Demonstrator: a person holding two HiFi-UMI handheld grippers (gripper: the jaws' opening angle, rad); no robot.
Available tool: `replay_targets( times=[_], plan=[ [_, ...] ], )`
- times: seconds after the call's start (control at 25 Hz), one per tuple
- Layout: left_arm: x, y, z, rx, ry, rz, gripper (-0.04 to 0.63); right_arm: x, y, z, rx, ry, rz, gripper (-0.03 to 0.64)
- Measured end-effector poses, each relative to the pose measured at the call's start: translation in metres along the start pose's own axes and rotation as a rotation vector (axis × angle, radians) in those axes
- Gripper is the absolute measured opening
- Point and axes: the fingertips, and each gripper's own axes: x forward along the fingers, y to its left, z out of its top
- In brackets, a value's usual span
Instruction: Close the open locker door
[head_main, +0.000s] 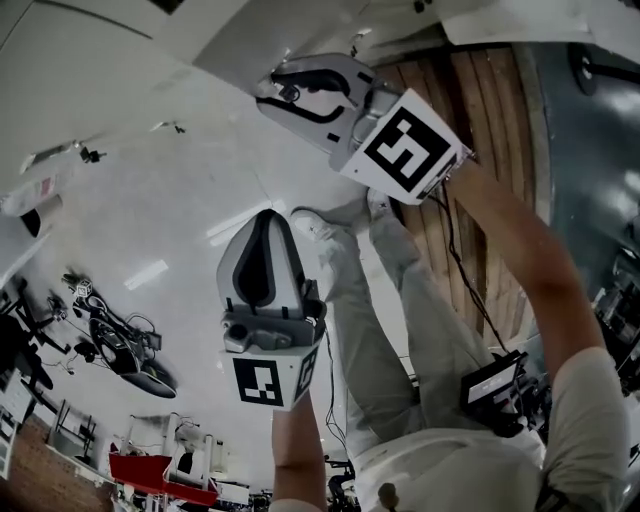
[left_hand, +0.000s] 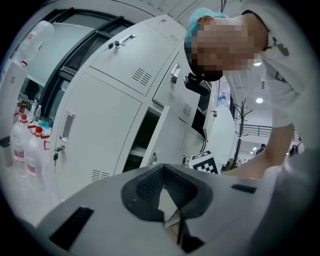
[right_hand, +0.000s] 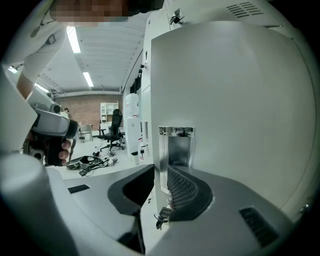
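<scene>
The open locker door (right_hand: 235, 110) is a white panel with a recessed metal handle (right_hand: 180, 147) and a key (right_hand: 162, 217) in its lock below. My right gripper (right_hand: 157, 175) straddles the door's free edge, one pad on each face, shut on it. In the head view it (head_main: 272, 90) reaches up to the white panel (head_main: 300, 35). In the left gripper view the same door (left_hand: 156, 135) stands ajar in a bank of white lockers (left_hand: 100, 125). My left gripper (left_hand: 163, 169) hangs lower (head_main: 270, 218), away from the door, shut with nothing in it.
Bottles (left_hand: 25, 145) stand left of the lockers. A person's legs (head_main: 400, 300) are on wood flooring (head_main: 490, 150) below the door. Office chairs (right_hand: 112, 135), floor cables (right_hand: 92, 162) and a white dispenser (right_hand: 131, 120) lie beyond the door's edge. A red bin (head_main: 150, 475) is far off.
</scene>
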Motion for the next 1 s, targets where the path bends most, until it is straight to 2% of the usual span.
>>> replay_targets(
  times=[0.2, 0.4, 0.64, 1.0],
  plan=[
    [-0.001, 0.021, 0.007, -0.004, -0.006, 0.011, 0.008, 0.024, -0.019, 0.014, 0.044, -0.028, -0.106, 0.091],
    [-0.02, 0.049, 0.006, -0.013, -0.017, 0.015, 0.008, 0.056, -0.015, 0.017, 0.083, -0.035, -0.2, 0.091],
    [-0.013, 0.046, 0.008, -0.03, -0.027, 0.013, 0.008, 0.055, -0.044, 0.021, 0.119, -0.05, -0.309, 0.091],
    [-0.033, 0.086, 0.007, -0.037, -0.016, 0.023, 0.008, 0.087, -0.052, 0.028, 0.157, -0.067, -0.436, 0.091]
  ],
)
